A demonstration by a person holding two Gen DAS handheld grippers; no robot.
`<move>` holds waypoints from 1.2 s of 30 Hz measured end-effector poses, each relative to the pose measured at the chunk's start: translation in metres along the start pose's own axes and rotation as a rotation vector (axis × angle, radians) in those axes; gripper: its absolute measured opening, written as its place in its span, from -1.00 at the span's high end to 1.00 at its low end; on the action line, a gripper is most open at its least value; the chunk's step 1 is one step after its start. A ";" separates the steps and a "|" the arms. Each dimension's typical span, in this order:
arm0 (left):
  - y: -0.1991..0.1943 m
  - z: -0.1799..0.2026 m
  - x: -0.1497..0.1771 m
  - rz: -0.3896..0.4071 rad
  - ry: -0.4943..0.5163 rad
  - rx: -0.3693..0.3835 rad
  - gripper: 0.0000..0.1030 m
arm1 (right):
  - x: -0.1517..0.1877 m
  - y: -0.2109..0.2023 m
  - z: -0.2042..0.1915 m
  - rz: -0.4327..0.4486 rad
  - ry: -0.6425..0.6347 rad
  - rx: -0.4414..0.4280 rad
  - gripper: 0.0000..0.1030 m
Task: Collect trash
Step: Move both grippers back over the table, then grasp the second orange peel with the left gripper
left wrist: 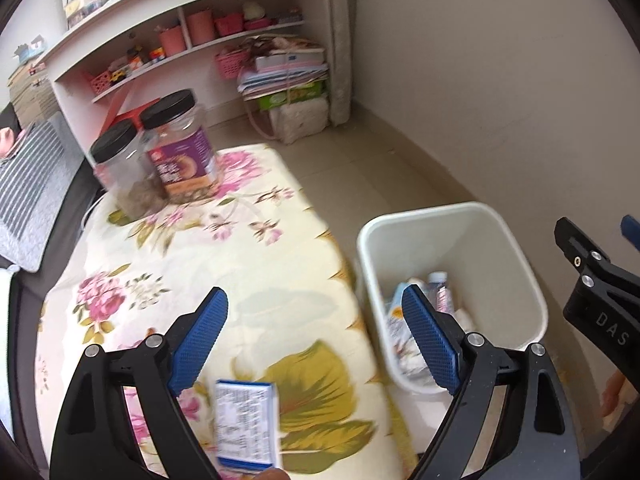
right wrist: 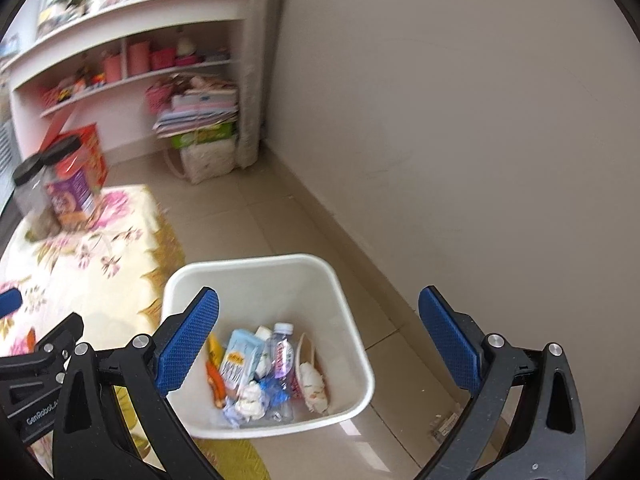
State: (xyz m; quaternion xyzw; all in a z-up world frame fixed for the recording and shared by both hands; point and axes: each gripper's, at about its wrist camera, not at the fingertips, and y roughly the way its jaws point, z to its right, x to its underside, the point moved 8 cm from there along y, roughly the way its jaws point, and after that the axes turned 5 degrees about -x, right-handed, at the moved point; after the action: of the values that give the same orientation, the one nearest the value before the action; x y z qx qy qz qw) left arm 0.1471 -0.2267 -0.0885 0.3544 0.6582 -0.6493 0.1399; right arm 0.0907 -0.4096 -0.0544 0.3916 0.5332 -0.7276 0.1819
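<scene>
A white trash bin (left wrist: 452,224) stands on the tiled floor beside a table with a floral cloth (left wrist: 248,280). In the right wrist view the bin (right wrist: 344,312) holds several pieces of trash: a small plastic bottle (right wrist: 282,352), a blue carton (right wrist: 240,356), crumpled paper and wrappers. A small blue-and-white box (left wrist: 246,424) lies on the cloth near the front edge, below my left gripper (left wrist: 316,336), which is open and empty. My right gripper (right wrist: 320,340) is open and empty above the bin. Its fingers also show at the right edge of the left wrist view (left wrist: 592,272).
Two black-lidded clear jars (left wrist: 160,152) stand at the table's far end. A pink-and-white shelf unit (left wrist: 180,40) with a stack of papers and boxes (left wrist: 288,76) is behind. A plain wall (right wrist: 460,120) runs along the right. A grey striped cushion (left wrist: 28,188) is at the left.
</scene>
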 end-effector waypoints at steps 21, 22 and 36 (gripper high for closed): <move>0.088 -0.161 0.073 -0.329 -0.276 -0.045 -0.62 | 0.046 0.018 -0.133 -0.189 -0.239 -0.194 -0.86; 0.092 -0.165 0.076 -0.344 -0.295 -0.042 -0.59 | 0.049 0.019 -0.137 -0.204 -0.240 -0.205 -0.86; 0.134 -0.172 0.098 -0.434 -0.341 -0.026 0.27 | 0.086 0.026 -0.184 -0.358 -0.264 -0.319 -0.86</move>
State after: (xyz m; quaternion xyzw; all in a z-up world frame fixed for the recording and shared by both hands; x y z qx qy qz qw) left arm 0.2118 -0.0470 -0.2321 0.0889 0.6940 -0.7057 0.1112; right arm 0.1239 -0.2365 -0.1591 0.1592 0.6733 -0.6998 0.1775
